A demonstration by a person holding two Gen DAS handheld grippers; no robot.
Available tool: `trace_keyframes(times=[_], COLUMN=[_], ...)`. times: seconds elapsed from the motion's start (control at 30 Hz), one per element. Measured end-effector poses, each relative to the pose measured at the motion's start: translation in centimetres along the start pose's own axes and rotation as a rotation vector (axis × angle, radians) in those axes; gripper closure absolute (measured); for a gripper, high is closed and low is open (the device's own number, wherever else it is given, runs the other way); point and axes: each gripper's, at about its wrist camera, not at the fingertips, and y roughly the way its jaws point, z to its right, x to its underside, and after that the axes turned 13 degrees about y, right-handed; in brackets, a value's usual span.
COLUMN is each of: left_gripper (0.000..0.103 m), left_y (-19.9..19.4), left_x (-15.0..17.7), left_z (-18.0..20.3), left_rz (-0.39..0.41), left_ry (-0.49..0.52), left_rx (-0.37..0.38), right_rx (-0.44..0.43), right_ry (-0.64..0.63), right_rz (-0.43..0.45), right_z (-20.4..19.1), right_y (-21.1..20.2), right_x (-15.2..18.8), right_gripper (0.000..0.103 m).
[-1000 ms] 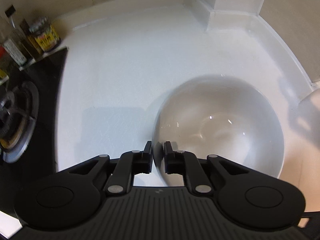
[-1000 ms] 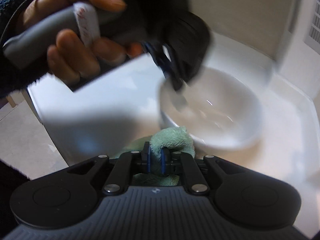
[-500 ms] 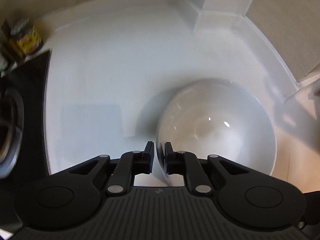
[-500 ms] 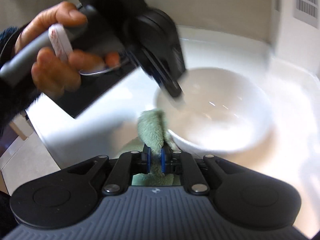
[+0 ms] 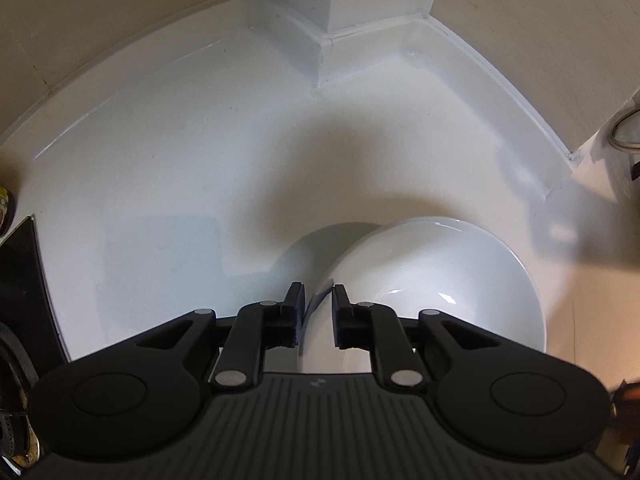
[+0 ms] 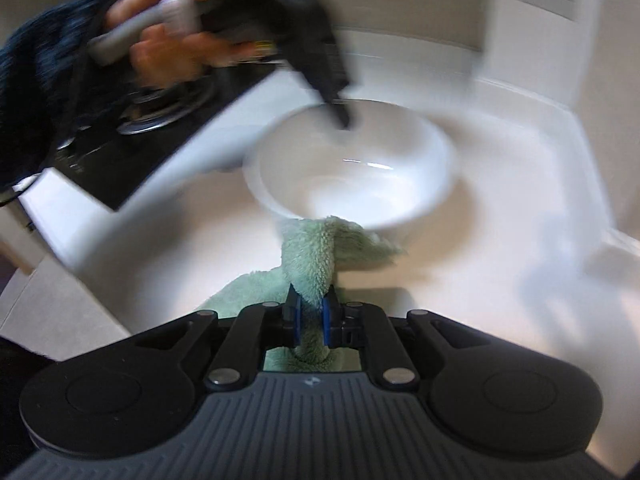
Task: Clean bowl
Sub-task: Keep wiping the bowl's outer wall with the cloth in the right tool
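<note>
The left wrist view looks down closely toward the wall corner; the right wrist view faces it from opposite. Both share the bowl [image 5: 432,280] [image 6: 352,168] and the tabletop [image 5: 180,160] [image 6: 520,184].

Glossy white bowl [image 6: 352,168], empty, tilted, with green fluffy cloth [image 6: 316,264] beneath its rim.

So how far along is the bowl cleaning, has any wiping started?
Done: the left gripper is clamped on the rim of the white bowl, and the right gripper has the green cloth pinched. In hand: the cloth's tip is at the bowl's near outer edge, not inside. Left: wiping the inside, which looks glossy; whether it is dirty cannot be told.
</note>
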Motion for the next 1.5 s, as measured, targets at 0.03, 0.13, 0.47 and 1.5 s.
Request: trace_keyframes(times=[0.03, 0.13, 0.47, 1.5], left_gripper=[0.089, 0.091, 0.075, 0.081], left_y=[0.2, 0.2, -1.9, -1.0], left_x=[0.4, 1.7, 7.1, 2.2], left_z=[0.4, 1.3, 2.8, 0.9], left_rz=[-0.019, -0.047, -0.006, -0.032], left_ry=[0.009, 0.033, -0.103, -0.074], left_rx=[-0.020, -0.052, 0.033, -0.171], right_rx=[-0.018, 0.017, 0.082, -0.106], right_ry=[-0.003, -0.017, 0.077, -0.119], right_rz=[0.014, 0.015, -0.002, 0.006], right_z=[-1.0, -2.2, 3.7, -0.8], right_y=[0.7, 2.5, 0.5, -1.0], right_x=[0.1, 0.0, -0.2, 1.4], right_gripper=[0.095, 0.095, 0.095, 0.095])
